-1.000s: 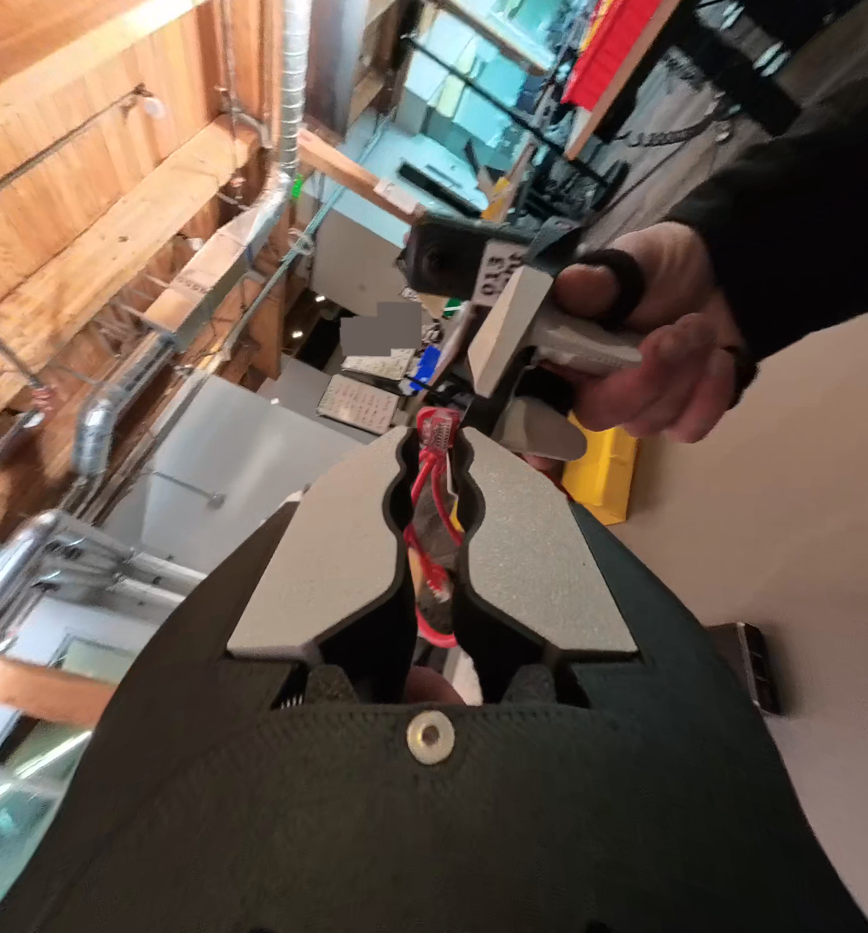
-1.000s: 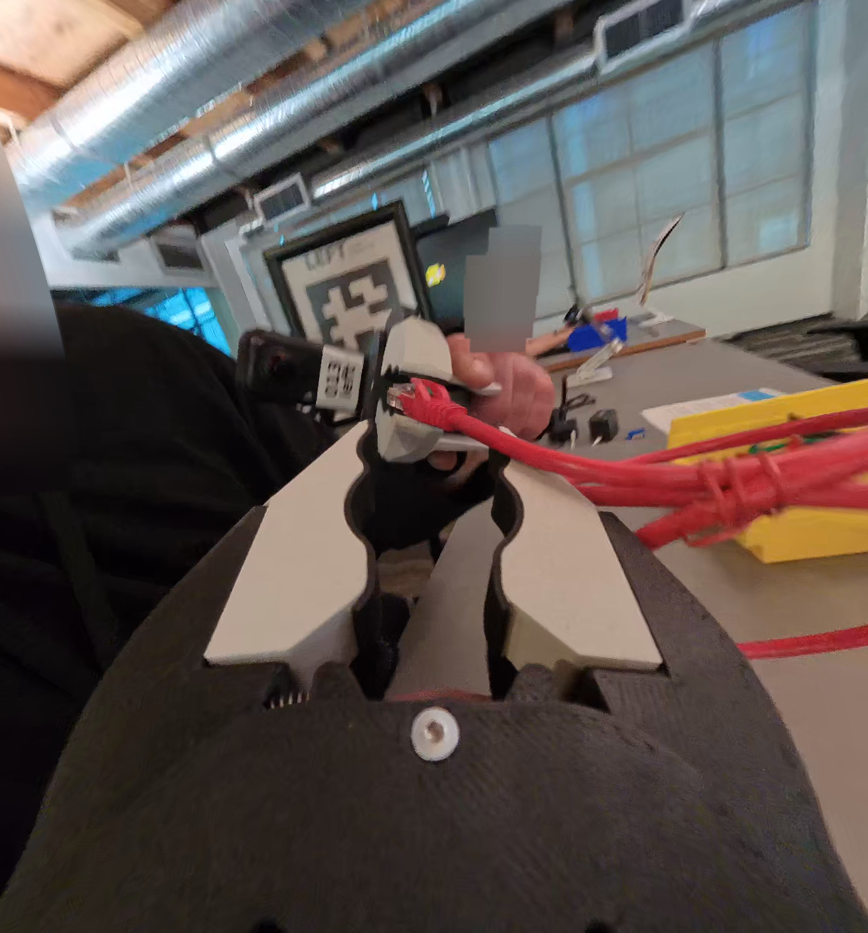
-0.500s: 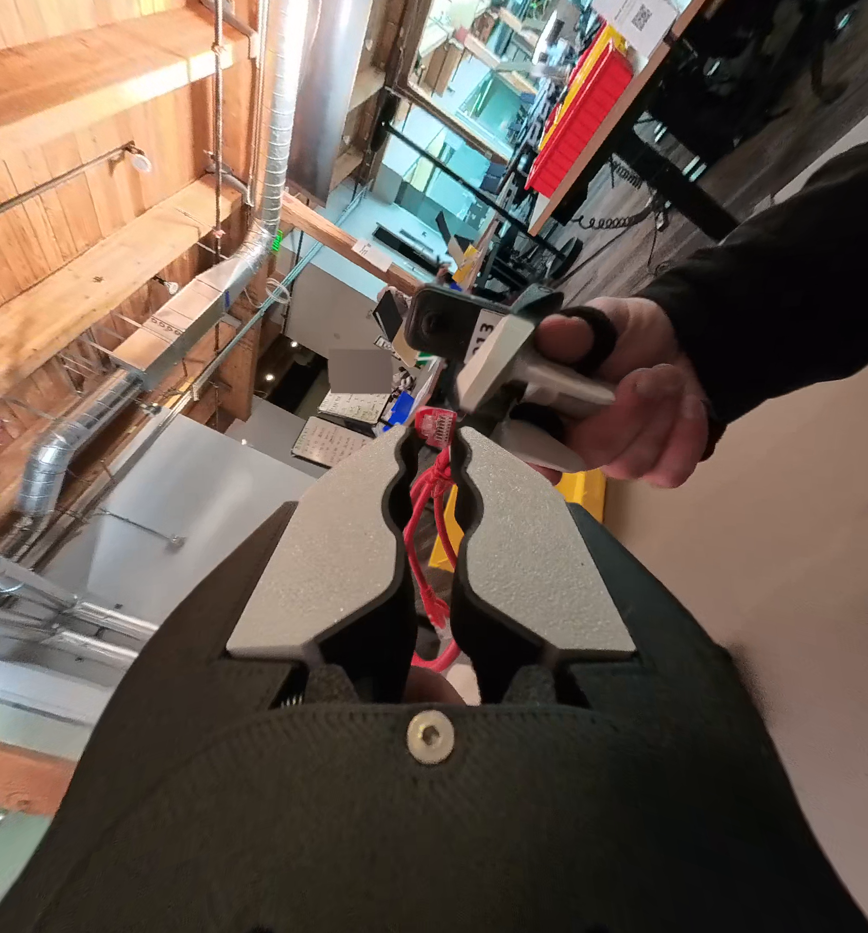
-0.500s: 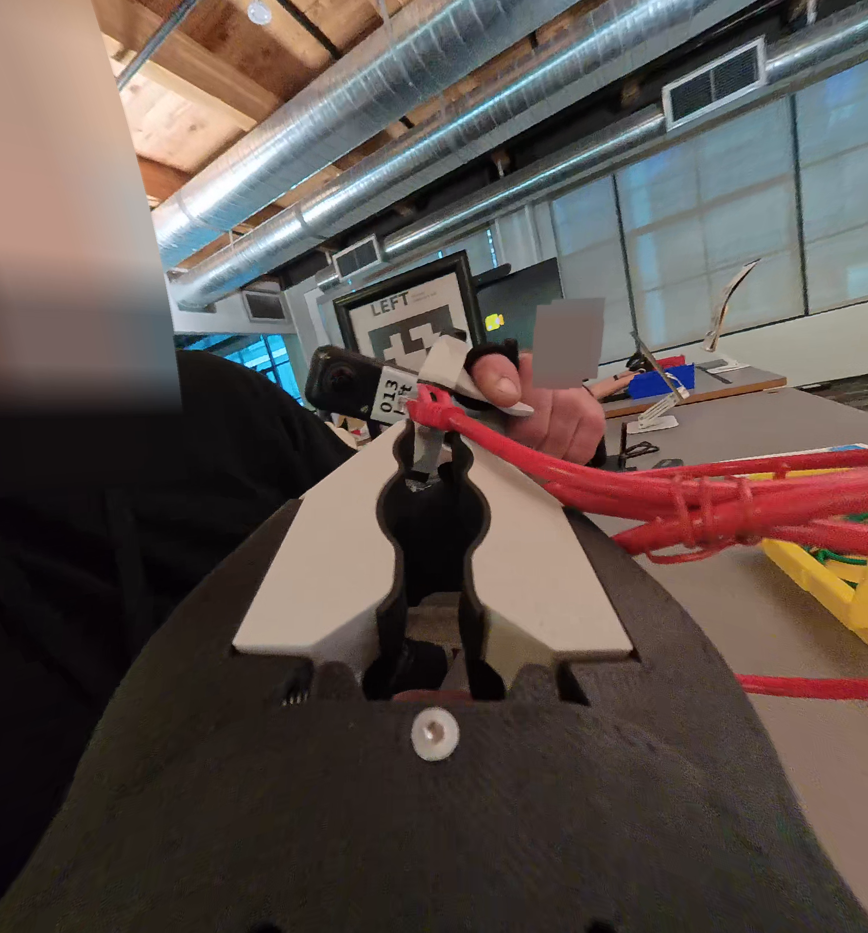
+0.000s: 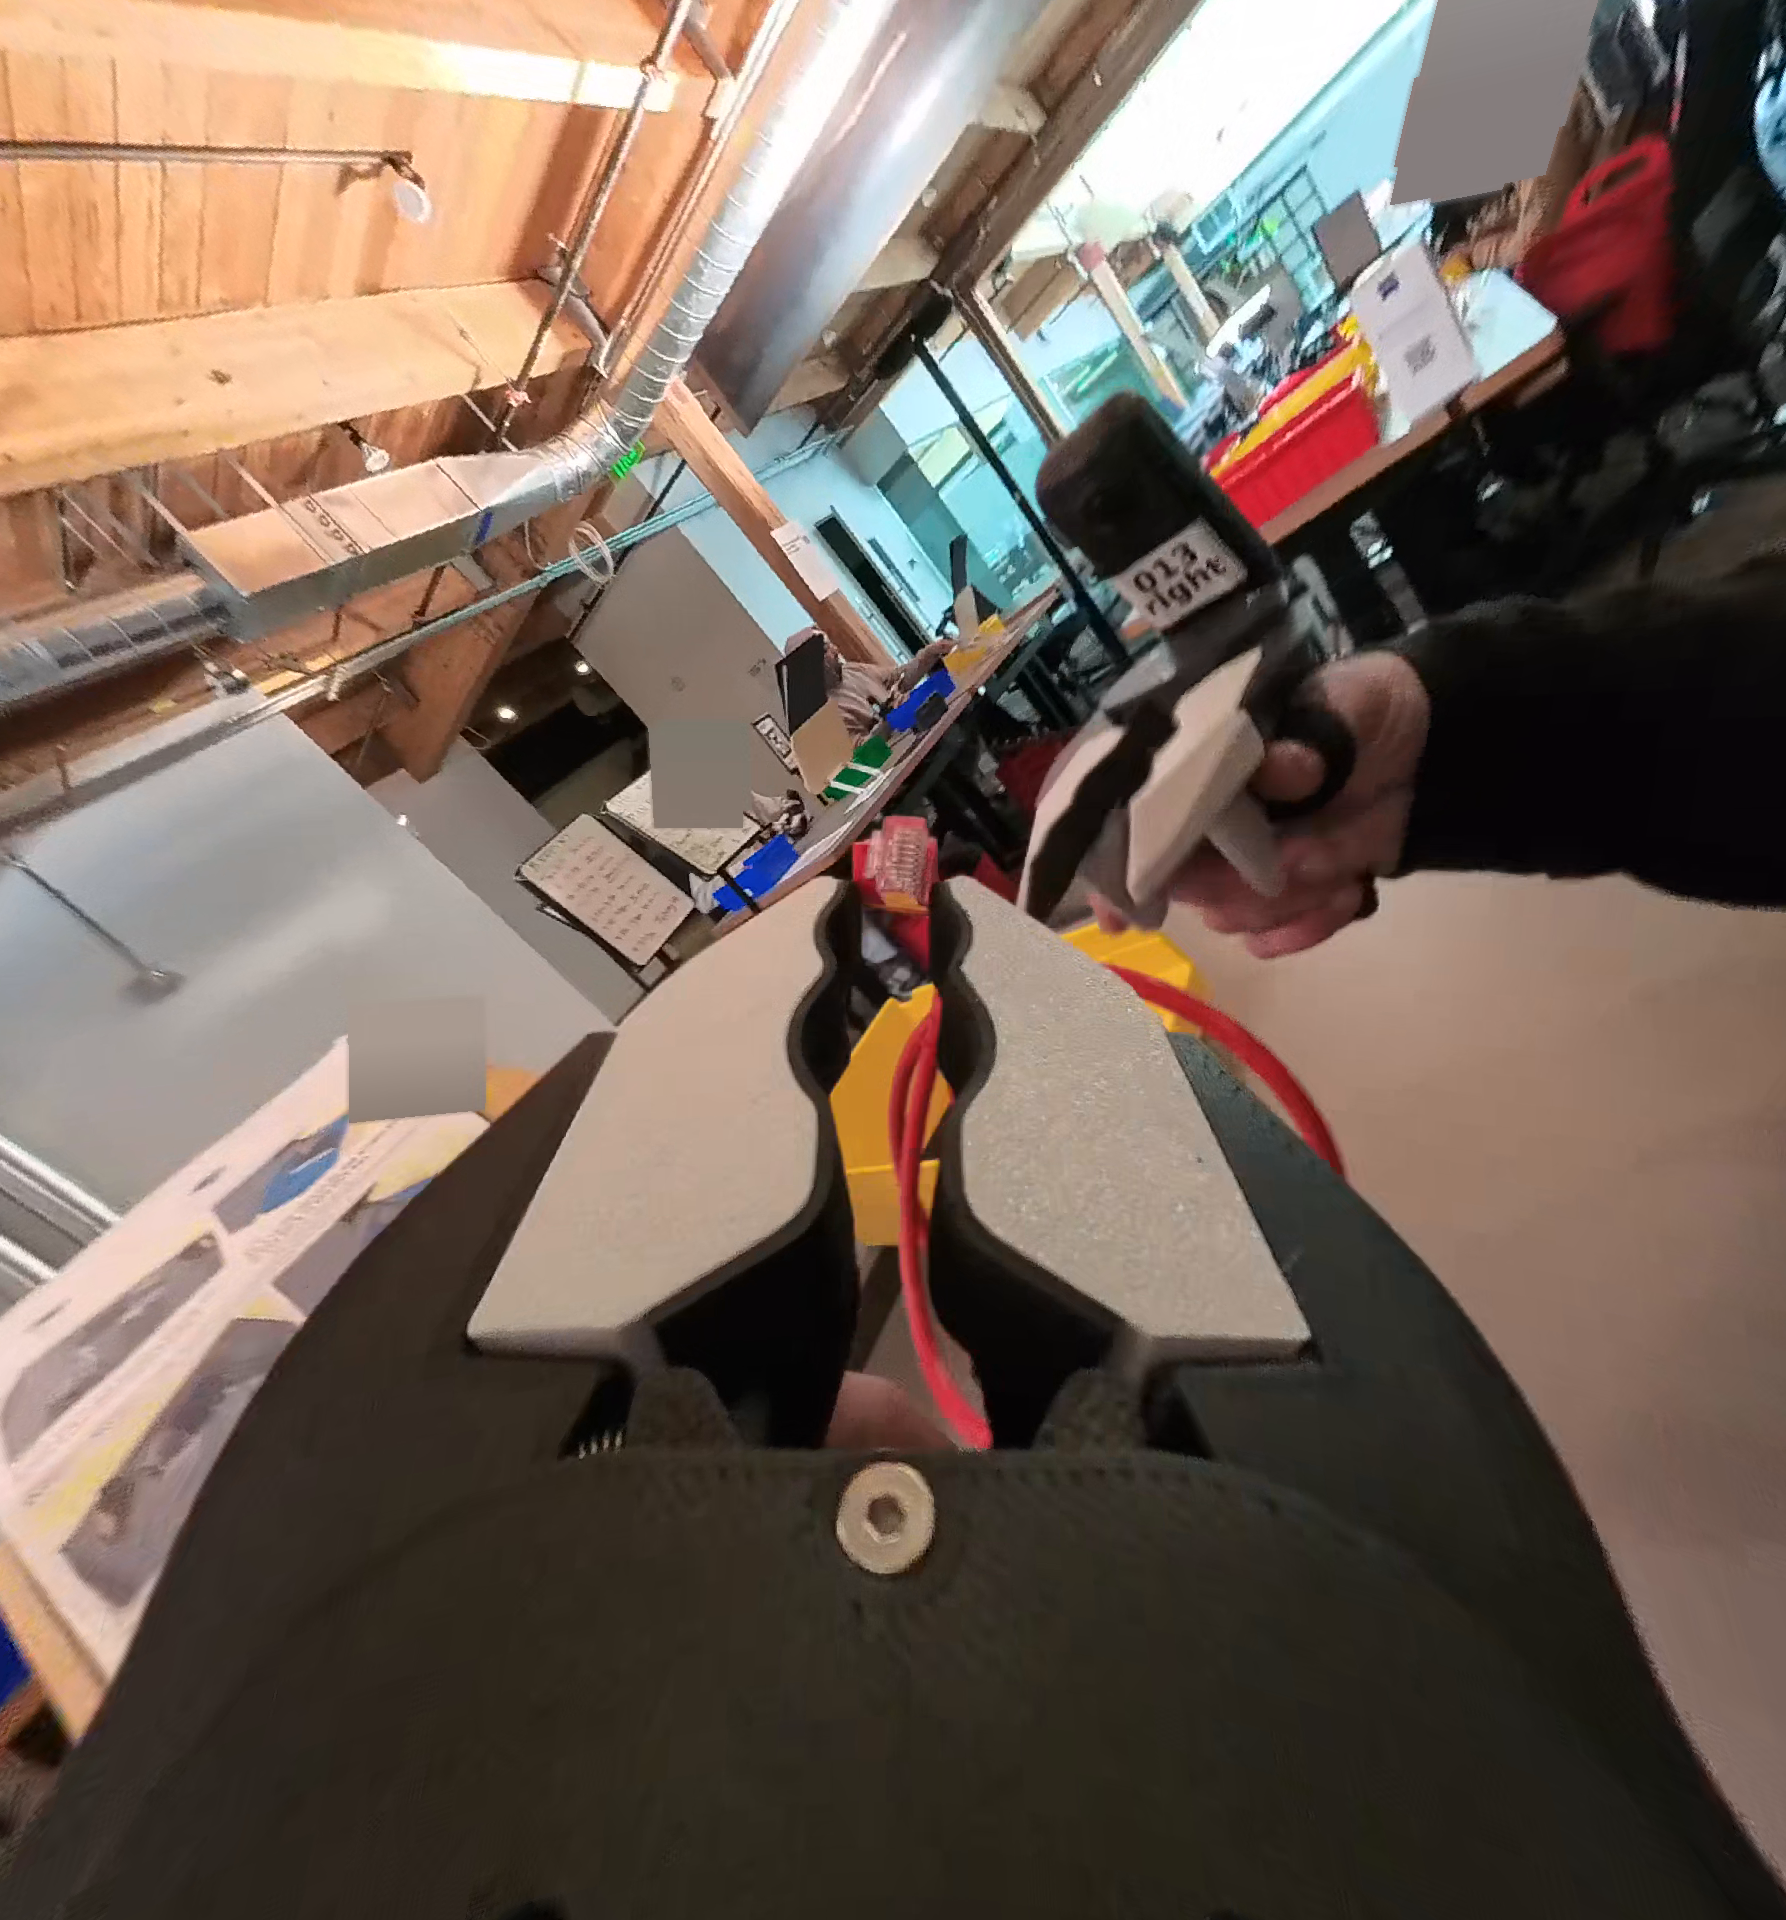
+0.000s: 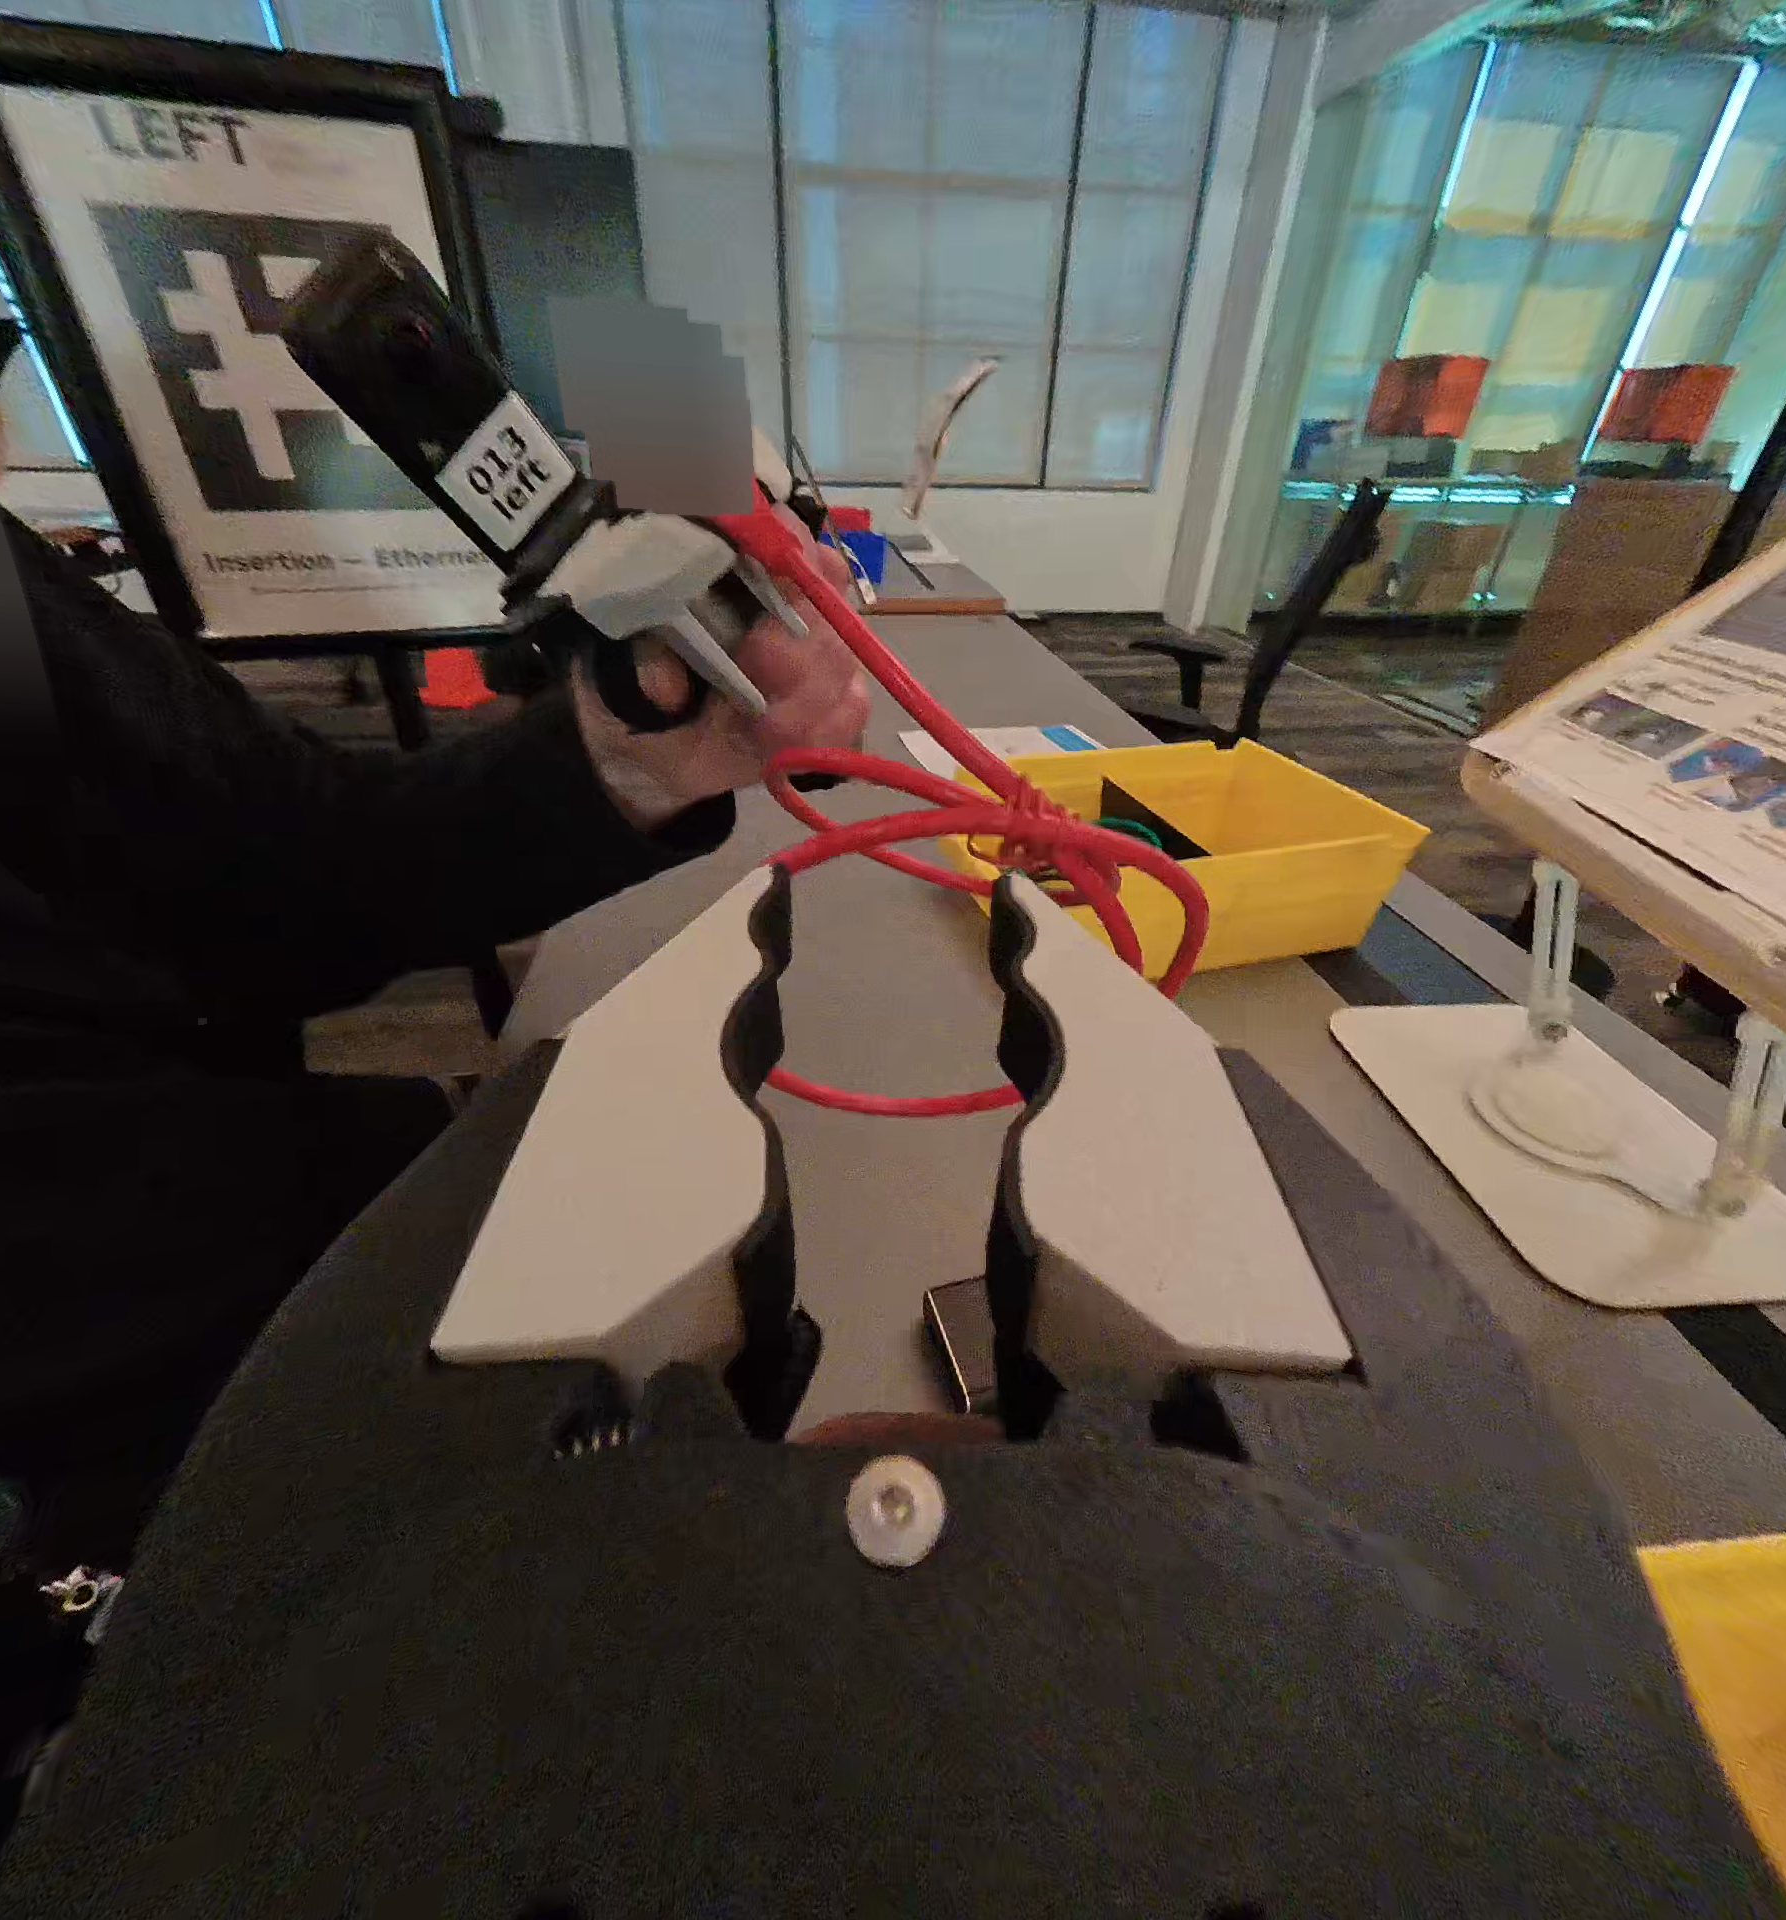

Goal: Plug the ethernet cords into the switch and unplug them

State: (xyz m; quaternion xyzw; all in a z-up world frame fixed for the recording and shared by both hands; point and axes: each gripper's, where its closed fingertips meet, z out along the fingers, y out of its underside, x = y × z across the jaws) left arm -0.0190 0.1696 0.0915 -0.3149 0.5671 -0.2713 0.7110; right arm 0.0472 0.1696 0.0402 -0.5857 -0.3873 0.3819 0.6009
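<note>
Red ribbed plug (image 5: 899,864) pinched in L fingers (image 5: 1076,1101); R fingers (image 6: 1128,1164) wide, prob. empty.

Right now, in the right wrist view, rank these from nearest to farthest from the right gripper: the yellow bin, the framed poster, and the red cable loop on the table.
1. The red cable loop, lying across the gap between the open right gripper fingers.
2. The yellow bin, just ahead, slightly right.
3. The framed poster, far back on the left.

Framed sign (image 6: 214,343): bold heading, black-and-white marker pattern, caption line beneath.
Camera sticker (image 6: 510,473): white, two short printed lines.
Other camera sticker (image 5: 1180,577): white, likewise printed.
Sheet on stand (image 6: 1699,748): print too blurred to read.
</note>
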